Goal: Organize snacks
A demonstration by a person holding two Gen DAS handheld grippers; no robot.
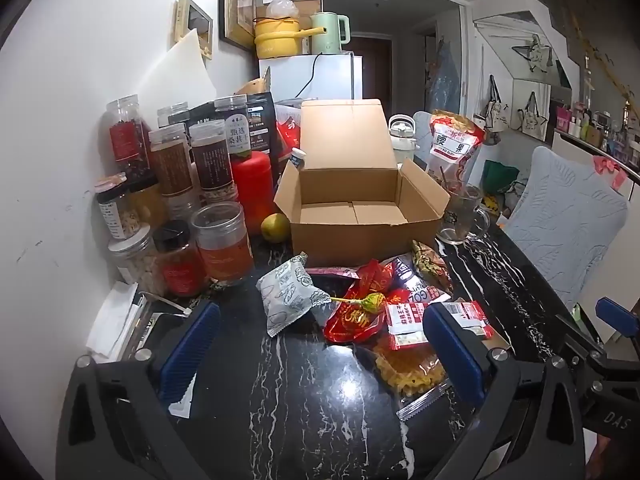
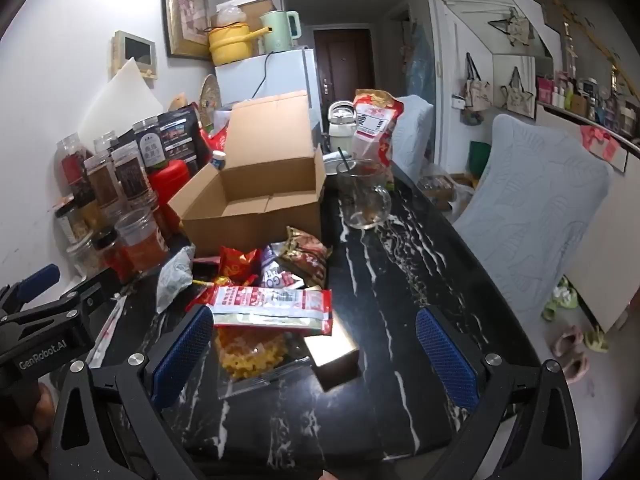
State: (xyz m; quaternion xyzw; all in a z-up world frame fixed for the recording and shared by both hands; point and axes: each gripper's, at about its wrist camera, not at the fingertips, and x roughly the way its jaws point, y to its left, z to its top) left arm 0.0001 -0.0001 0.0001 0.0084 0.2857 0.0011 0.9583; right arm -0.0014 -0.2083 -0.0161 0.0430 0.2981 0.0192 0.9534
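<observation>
An open, empty cardboard box point(image 1: 352, 216) stands on the black marble table point(image 1: 304, 392), also in the right wrist view point(image 2: 256, 208). In front of it lies a pile of snack packets: a white patterned packet point(image 1: 286, 294), a red packet point(image 1: 356, 316) with a lollipop point(image 1: 370, 301) on it, a red-and-white packet point(image 2: 272, 304), a clear bag of yellow snacks point(image 2: 250, 354) and a small silver box point(image 2: 334, 354). My left gripper point(image 1: 320, 352) is open and empty, just short of the pile. My right gripper point(image 2: 316, 356) is open and empty around the pile's near right end.
Several jars and bottles point(image 1: 176, 200) crowd the left along the wall, with a red canister point(image 1: 252, 184) and a yellow fruit point(image 1: 275, 227). A glass mug point(image 2: 364, 200) and a tall red snack bag point(image 2: 374, 128) stand right of the box. Grey chairs point(image 2: 532, 216) line the table's right edge.
</observation>
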